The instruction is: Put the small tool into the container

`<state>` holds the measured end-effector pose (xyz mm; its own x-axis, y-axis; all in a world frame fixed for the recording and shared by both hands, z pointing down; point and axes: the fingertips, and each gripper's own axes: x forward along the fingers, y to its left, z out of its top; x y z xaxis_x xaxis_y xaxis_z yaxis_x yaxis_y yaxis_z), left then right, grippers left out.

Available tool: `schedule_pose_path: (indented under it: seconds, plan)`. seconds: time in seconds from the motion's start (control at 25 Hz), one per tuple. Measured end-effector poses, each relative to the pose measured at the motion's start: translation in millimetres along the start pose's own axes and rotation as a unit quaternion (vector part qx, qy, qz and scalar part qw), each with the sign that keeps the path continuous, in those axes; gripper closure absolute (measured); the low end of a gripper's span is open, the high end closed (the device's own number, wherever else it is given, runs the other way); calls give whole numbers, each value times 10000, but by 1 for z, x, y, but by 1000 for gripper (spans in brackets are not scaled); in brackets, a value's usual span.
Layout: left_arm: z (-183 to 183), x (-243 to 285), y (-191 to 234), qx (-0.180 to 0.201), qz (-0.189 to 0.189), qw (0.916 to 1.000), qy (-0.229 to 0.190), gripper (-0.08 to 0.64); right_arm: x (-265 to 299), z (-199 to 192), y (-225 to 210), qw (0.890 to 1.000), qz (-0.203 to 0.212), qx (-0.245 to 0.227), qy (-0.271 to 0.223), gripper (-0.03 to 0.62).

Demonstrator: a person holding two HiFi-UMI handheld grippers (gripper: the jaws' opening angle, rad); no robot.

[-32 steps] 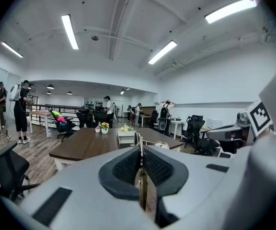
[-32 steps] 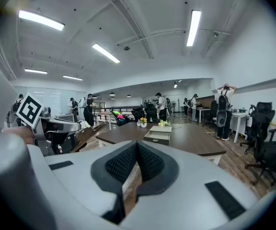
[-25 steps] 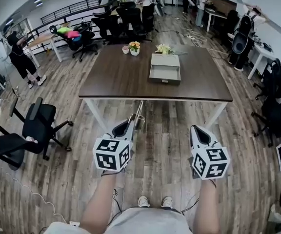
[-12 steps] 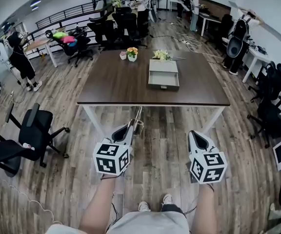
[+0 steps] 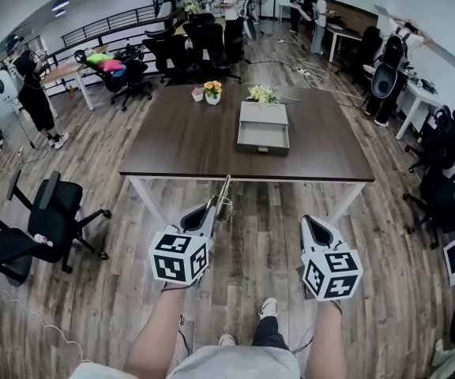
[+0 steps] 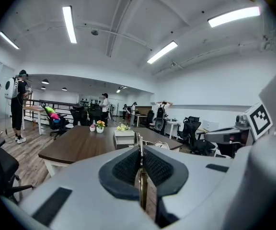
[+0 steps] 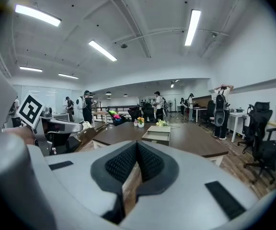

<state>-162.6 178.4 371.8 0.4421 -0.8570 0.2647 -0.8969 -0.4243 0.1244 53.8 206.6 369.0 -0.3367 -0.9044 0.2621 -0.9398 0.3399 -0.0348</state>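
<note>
Facing the table [image 5: 172, 144], a person holds the small tool [image 5: 225, 192] in the left gripper [image 5: 210, 206], jaws clamped on its slim metal shaft, which juts forward past the fingertips. The right gripper [image 5: 310, 223] is pressed shut on nothing. The open grey container [image 5: 262, 139] sits on the tabletop well ahead of both sets of fingers. The carry looks unfinished, and the next move likely calls for bringing the tool's tip over the tray before the jaws part.

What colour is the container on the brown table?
The container is light grey; the head view shows it best.
</note>
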Motion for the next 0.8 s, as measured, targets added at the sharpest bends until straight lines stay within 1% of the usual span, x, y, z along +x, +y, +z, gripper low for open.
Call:
schedule_pose_path:
  seconds: [0.2, 0.52, 0.8]
  plan:
    - [7, 42, -4, -28, 49, 10000, 16, 543, 29, 4, -31, 10000, 94, 2, -7, 589]
    - [24, 118, -8, -55, 219, 9997, 125, 543, 87, 16, -94, 9996, 273, 43, 69, 589]
    - [30, 168, -10, -127, 435, 9988, 204, 543, 133, 23, -130, 9982, 581, -13, 157, 589]
